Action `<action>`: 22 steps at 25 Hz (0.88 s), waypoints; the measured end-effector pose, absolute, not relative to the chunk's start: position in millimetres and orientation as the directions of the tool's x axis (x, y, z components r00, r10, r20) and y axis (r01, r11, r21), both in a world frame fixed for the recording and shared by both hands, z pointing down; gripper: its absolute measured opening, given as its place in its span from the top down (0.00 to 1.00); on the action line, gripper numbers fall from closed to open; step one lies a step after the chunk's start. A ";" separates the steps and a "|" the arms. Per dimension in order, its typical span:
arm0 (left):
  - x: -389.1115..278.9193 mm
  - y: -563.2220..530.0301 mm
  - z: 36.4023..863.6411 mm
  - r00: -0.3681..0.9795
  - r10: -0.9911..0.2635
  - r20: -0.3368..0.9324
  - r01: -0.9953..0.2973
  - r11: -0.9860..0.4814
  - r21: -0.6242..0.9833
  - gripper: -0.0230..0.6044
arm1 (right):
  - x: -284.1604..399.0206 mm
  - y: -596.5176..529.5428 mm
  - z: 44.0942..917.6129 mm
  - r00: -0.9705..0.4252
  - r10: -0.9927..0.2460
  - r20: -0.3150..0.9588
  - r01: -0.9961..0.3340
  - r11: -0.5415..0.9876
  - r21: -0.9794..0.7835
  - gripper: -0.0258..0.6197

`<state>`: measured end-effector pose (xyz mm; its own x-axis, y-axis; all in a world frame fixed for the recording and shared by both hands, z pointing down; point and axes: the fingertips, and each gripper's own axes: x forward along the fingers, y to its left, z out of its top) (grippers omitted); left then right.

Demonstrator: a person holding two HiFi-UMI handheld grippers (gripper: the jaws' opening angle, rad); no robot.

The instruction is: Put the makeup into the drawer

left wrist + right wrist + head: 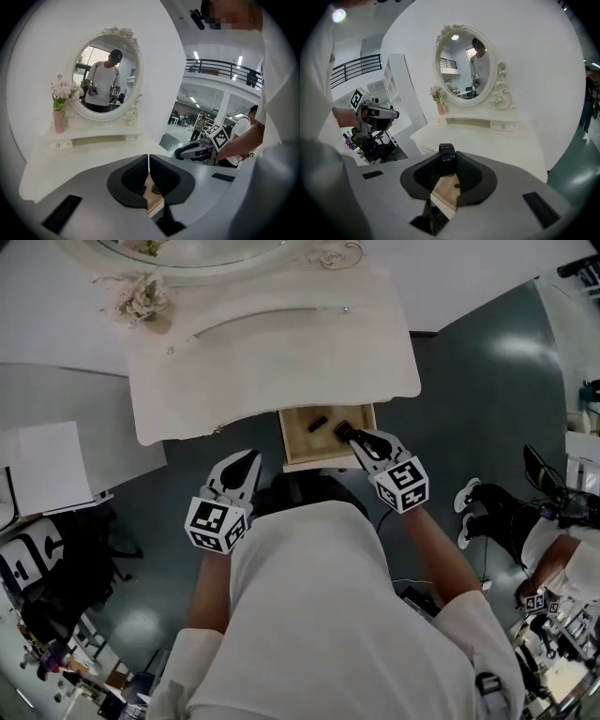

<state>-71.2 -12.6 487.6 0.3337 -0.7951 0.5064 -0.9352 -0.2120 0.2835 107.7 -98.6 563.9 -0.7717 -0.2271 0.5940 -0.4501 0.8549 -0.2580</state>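
Note:
In the head view the white dressing table (272, 352) has its small wooden drawer (302, 448) pulled open at the front. My right gripper (347, 435) hangs over the drawer's right part, shut on a short black makeup tube (341, 430). In the right gripper view the tube (446, 153) stands upright between the jaw tips. Another small dark makeup piece (317, 422) lies inside the drawer. My left gripper (249, 461) sits left of the drawer, below the table's front edge, jaws shut with nothing in them (148, 160).
An oval mirror (104, 75) and a pink vase of flowers (142, 302) stand at the table's back. A white cabinet (47, 465) and a black chair (52, 563) are at the left. Another person (558, 559) sits at the right, on the grey floor.

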 end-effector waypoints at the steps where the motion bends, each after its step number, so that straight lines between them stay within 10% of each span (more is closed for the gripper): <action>1: -70.9 -11.1 489.7 0.323 -0.793 0.517 -0.938 -0.196 0.286 0.92 | 105.0 -98.6 572.5 -0.771 -0.199 0.605 -0.432 0.861 -0.268 0.82; 22: -73.5 -22.7 546.8 0.286 -0.724 0.627 -0.940 -0.084 0.331 0.92 | 54.0 -67.9 773.3 -0.543 0.234 0.806 -0.204 0.895 -0.397 0.82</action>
<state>-73.5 -22.7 546.8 0.2856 -0.7244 0.6275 -0.9400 -0.0841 0.3307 54.0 -67.9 773.3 -0.5433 0.2343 0.8062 -0.2040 0.8947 -0.3975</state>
